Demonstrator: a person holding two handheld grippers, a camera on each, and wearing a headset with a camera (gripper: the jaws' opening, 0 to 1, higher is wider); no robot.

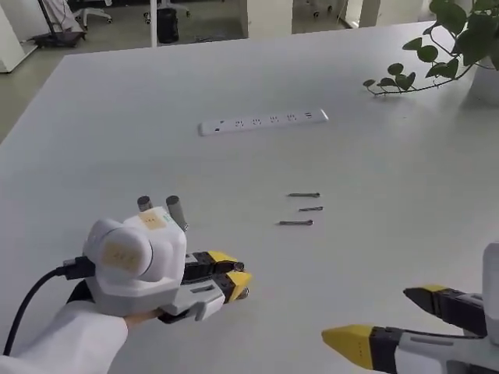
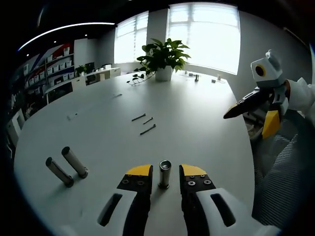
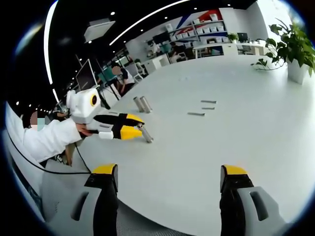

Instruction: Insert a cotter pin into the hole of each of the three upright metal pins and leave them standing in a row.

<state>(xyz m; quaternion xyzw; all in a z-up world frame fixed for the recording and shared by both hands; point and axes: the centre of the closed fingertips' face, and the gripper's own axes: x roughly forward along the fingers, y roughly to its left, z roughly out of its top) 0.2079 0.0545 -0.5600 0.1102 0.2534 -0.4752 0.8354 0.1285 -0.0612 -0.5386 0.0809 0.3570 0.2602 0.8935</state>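
Metal pins (image 1: pixel 175 210): I count three, all short grey cylinders standing upright on the table. Two stand just beside each other at 11 o'clock from my left claw (image 1: pixel 234 273) in the head view. The third (image 2: pixel 164 173) stands between that claw's yellow tips, its top end a dark round. The jaws sit close on either side of it, but I cannot tell whether they press on it.

Cotter pins (image 1: pixel 296 223): three as well, thin and dark, lying flat and roughly parallel in a loose stack at 1 o'clock from my left claw, well apart from the metal pins. None is in a pin.

My right claw (image 3: pixel 170 172) is spread wide with nothing between its jaws, hovering at 4 o'clock in the head view.

The white table (image 1: pixel 117 117) is broad and matte. One white power strip (image 1: pixel 263 121) lies at 12 o'clock beyond the cotter pins, and one trailing potted plant (image 1: pixel 460 39) sits at the far corner at 2 o'clock. The room is an open office with large bright windows (image 2: pixel 204 34) and shelving (image 2: pixel 54 69) along one wall.
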